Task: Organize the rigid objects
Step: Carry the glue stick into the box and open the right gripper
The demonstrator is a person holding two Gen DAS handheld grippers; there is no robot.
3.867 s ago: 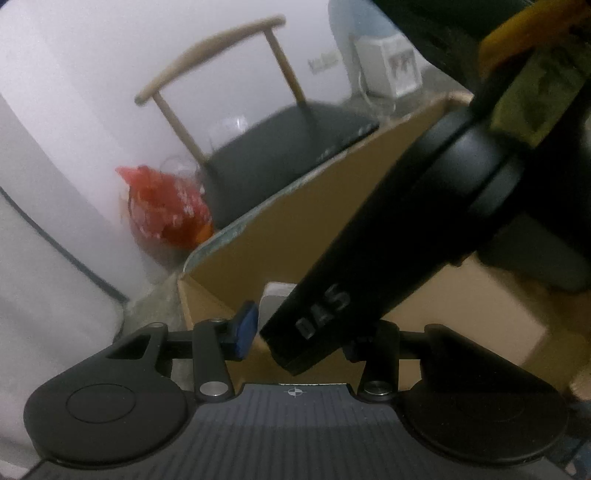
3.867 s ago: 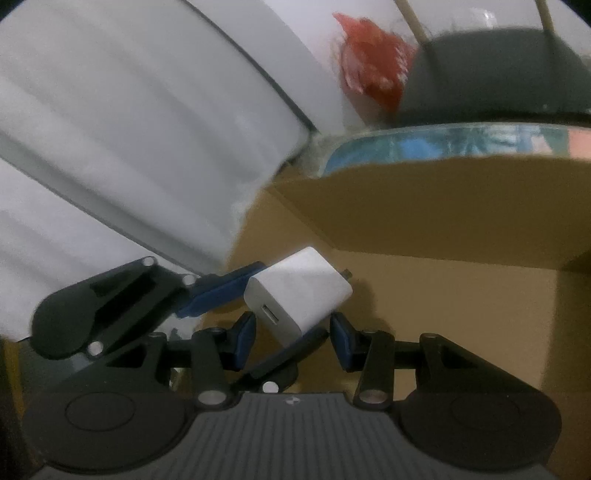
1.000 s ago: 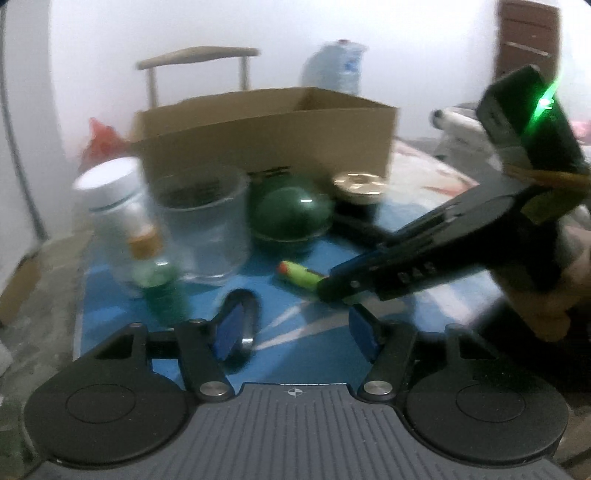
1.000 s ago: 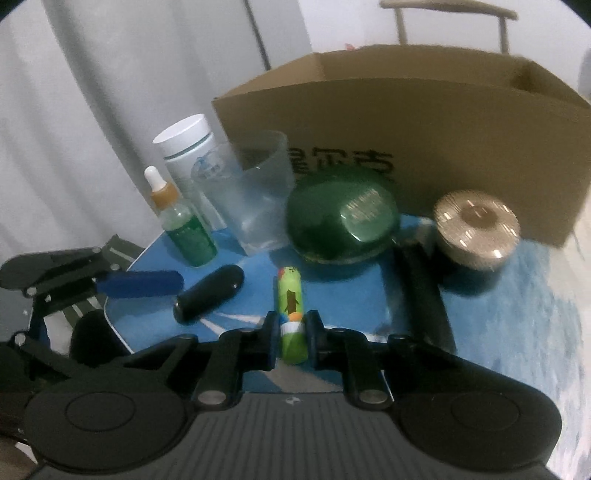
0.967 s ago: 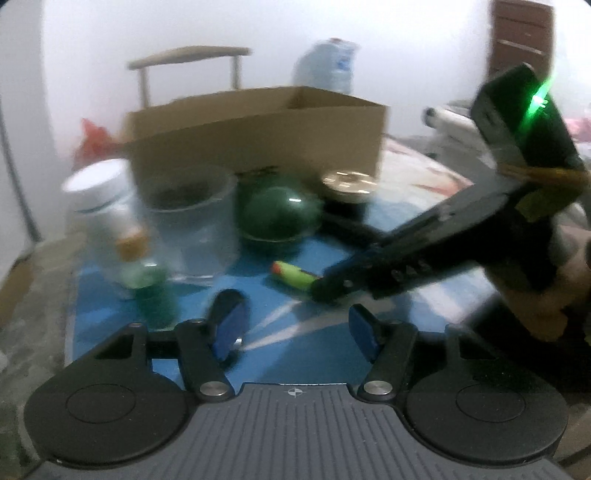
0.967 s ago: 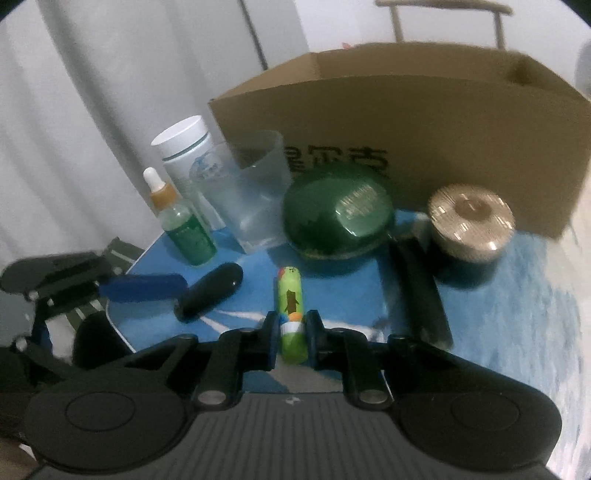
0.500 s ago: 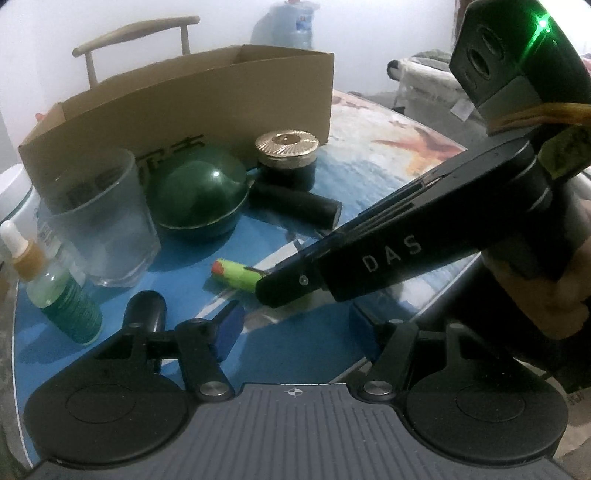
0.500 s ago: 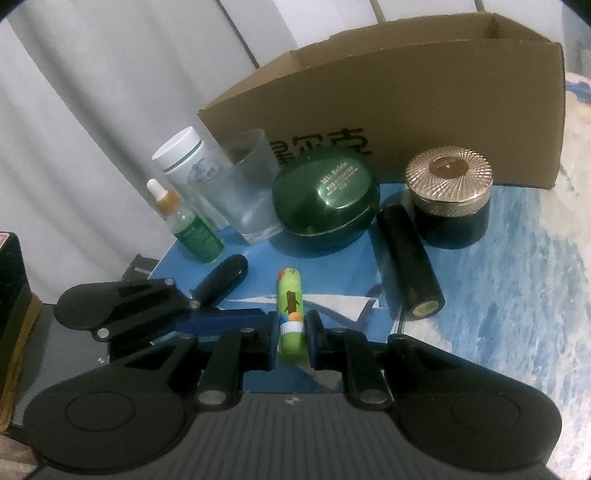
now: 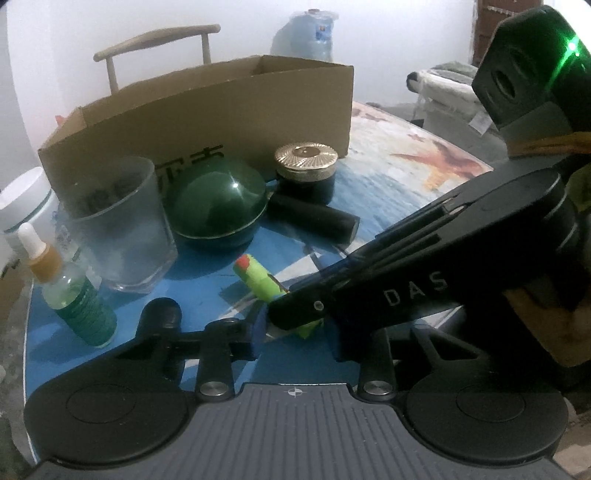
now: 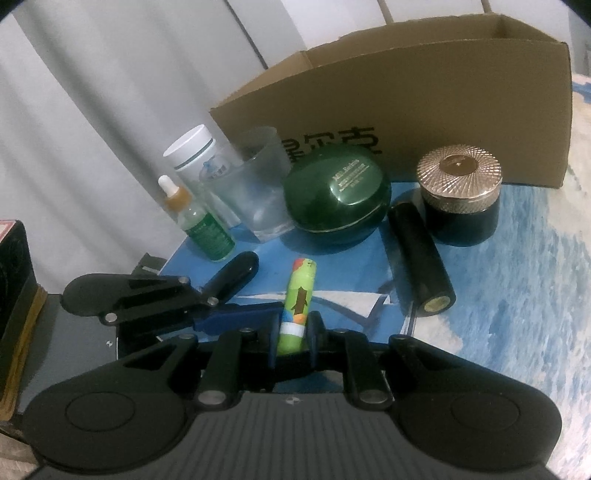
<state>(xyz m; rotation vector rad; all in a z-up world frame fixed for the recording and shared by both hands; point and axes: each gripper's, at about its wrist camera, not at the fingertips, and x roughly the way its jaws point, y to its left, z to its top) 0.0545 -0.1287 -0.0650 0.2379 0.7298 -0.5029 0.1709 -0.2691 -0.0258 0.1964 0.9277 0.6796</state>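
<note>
My right gripper [image 10: 293, 336] is shut on a small green tube [image 10: 298, 300] with an orange tip, low over the blue table; the tube also shows in the left wrist view [image 9: 260, 279]. My left gripper [image 9: 297, 339] is open and empty, right beside the right gripper's fingers [image 9: 295, 308]. Behind stand a green domed jar [image 10: 338, 194], a gold-lidded jar [image 10: 459, 192], a black cylinder [image 10: 421, 260], a clear glass [image 10: 258, 184], a dropper bottle [image 10: 199, 221], a white bottle [image 10: 194, 153] and a small black capsule [image 10: 232, 278]. An open cardboard box [image 10: 424, 92] stands at the back.
A chair [image 9: 155, 44] and a water bottle [image 9: 306, 33] stand behind the box. White curtains [image 10: 92, 110] hang on the left. The table's left edge [image 9: 29, 332] is close to my left gripper. A dark box [image 10: 14, 295] sits at the far left.
Both grippers have moved closer together and nearer the table. The right one stays shut on the green tube. The left fingers now flank the right gripper's tip.
</note>
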